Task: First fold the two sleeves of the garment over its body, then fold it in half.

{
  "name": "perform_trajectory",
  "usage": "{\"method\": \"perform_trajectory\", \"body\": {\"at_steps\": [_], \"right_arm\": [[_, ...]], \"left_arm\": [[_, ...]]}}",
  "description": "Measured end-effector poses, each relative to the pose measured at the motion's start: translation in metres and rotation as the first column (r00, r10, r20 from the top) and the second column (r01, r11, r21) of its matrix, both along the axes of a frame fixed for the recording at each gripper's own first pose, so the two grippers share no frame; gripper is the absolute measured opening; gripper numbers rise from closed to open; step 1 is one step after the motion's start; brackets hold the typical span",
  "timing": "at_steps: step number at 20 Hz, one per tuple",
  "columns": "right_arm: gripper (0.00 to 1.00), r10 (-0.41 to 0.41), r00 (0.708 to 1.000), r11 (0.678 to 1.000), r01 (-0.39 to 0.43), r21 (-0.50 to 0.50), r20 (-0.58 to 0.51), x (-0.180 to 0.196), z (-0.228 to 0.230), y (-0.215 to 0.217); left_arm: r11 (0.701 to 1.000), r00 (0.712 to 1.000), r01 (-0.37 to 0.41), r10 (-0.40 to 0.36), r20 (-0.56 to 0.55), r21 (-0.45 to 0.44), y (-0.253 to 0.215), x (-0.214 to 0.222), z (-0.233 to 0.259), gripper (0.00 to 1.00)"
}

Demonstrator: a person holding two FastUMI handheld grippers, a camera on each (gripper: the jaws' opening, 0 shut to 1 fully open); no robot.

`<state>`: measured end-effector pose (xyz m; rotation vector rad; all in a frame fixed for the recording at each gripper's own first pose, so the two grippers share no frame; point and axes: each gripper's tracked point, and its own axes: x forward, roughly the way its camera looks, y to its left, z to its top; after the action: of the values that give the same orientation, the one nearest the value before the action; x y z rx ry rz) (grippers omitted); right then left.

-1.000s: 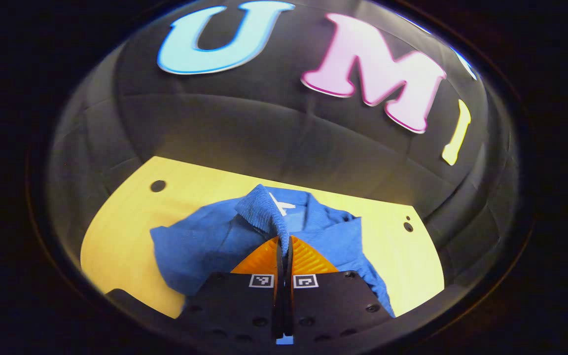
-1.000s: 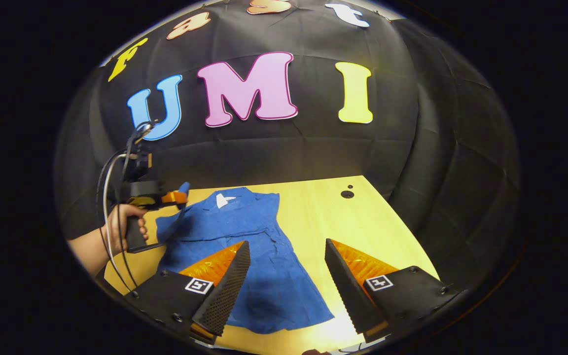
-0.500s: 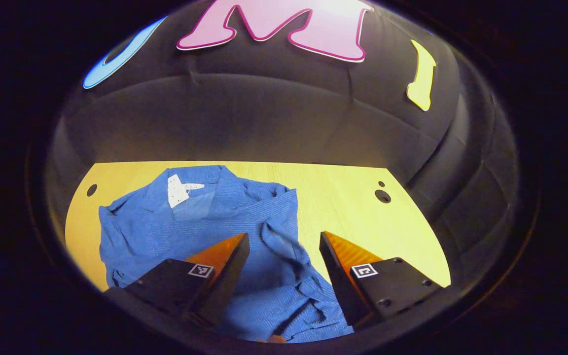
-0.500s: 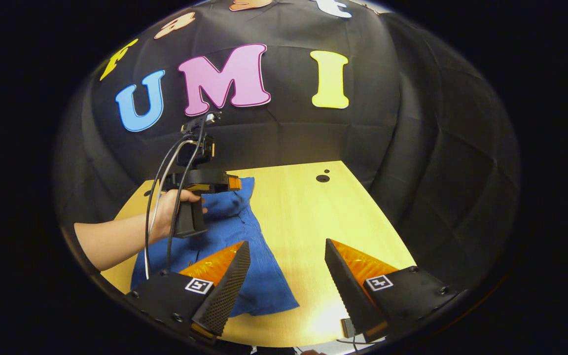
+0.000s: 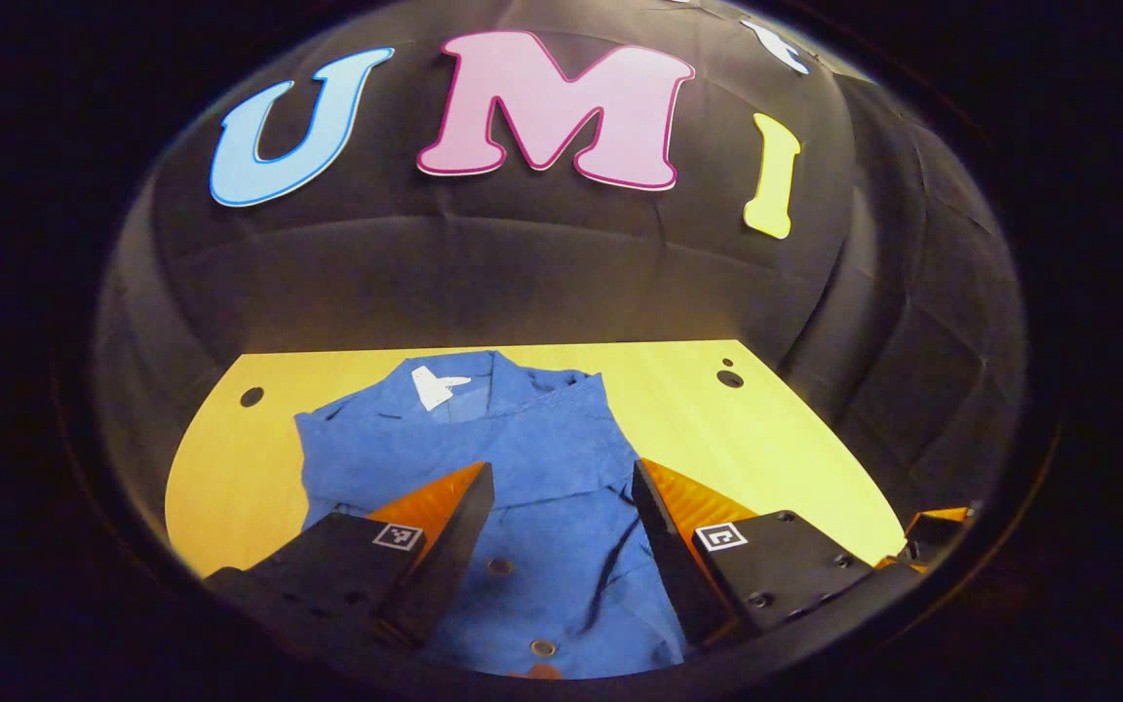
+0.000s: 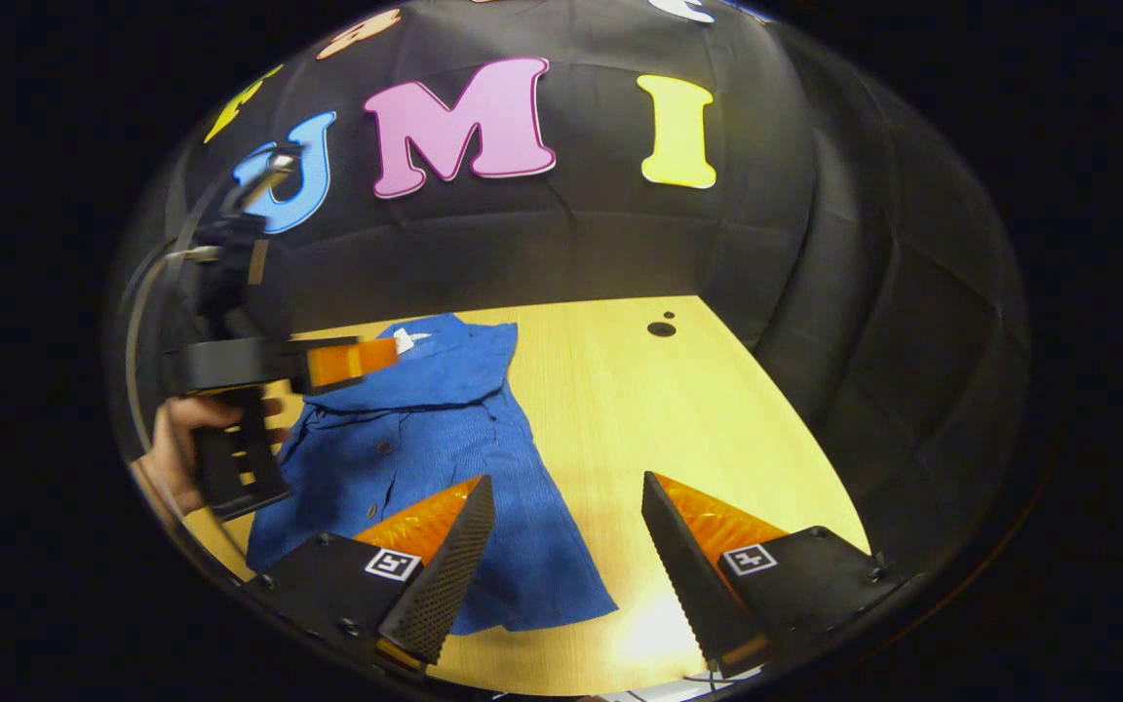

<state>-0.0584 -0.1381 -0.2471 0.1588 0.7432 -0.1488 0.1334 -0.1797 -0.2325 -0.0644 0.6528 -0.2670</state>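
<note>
Two open grippers hang over one table [image 5: 795, 439], a pale wooden top spanning the lower half of both views. On it lies the blue garment [image 5: 532, 487], flat, collar toward the top of the frame, hem toward the bottom; its long axis runs up and down the picture, slightly tilted in the right gripper view. Both sleeves look already folded onto the body, so I judge the halving fold comes next. The left gripper [image 5: 561, 546] hovers directly above the garment's lower middle, jaws spread, holding nothing, clearly nearer. The right gripper [image 6: 566, 556] is also spread and empty; the garment's hem corner lies at the lower left of its view, beside its left finger [image 6: 445, 575].
</note>
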Motion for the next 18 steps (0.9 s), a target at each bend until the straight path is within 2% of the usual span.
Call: {"method": "perform_trajectory", "body": {"at_steps": [4, 8, 10, 13, 15, 16, 17, 18], "right_arm": [[0.97, 0.045, 0.984, 0.999, -0.040, 0.037, -0.172, -0.015, -0.049, 0.017], [0.97, 0.073, 0.953, 0.997, -0.071, 0.015, -0.295, -0.038, -0.089, 0.020], [0.98, 0.059, 0.940, 0.998, -0.056, 0.020, -0.337, -0.047, -0.104, 0.018], [0.98, 0.046, 0.925, 0.999, -0.049, 0.000, -0.377, -0.053, -0.125, 0.015], [0.98, 0.057, 0.903, 0.998, -0.063, 0.000, -0.426, -0.064, -0.138, 0.018], [0.98, 0.056, 0.900, 0.998, -0.059, 0.005, -0.433, -0.066, -0.142, 0.017], [0.98, 0.043, 0.900, 0.999, -0.049, -0.003, -0.434, -0.066, -0.144, 0.015], [0.94, 0.034, 0.898, 0.999, -0.042, -0.009, -0.439, -0.068, -0.147, 0.014]], "left_arm": [[0.997, 0.995, -0.005, 0.013, -0.100, 0.073, 0.061, -0.107, -0.027, 0.84], [0.987, 0.952, -0.086, 0.122, -0.279, 0.137, 0.128, -0.199, -0.093, 0.84], [0.974, 0.931, -0.133, 0.186, -0.313, 0.182, 0.159, -0.222, -0.113, 0.84], [0.970, 0.890, -0.175, 0.229, -0.394, 0.168, 0.177, -0.240, -0.141, 0.84], [0.970, 0.861, -0.188, 0.237, -0.449, 0.152, 0.180, -0.252, -0.156, 0.84], [0.972, 0.855, -0.186, 0.231, -0.464, 0.143, 0.177, -0.255, -0.160, 0.84], [0.971, 0.864, -0.182, 0.233, -0.446, 0.154, 0.177, -0.252, -0.161, 0.85], [0.974, 0.864, -0.165, 0.218, -0.455, 0.152, 0.173, -0.252, -0.164, 0.84]]}}
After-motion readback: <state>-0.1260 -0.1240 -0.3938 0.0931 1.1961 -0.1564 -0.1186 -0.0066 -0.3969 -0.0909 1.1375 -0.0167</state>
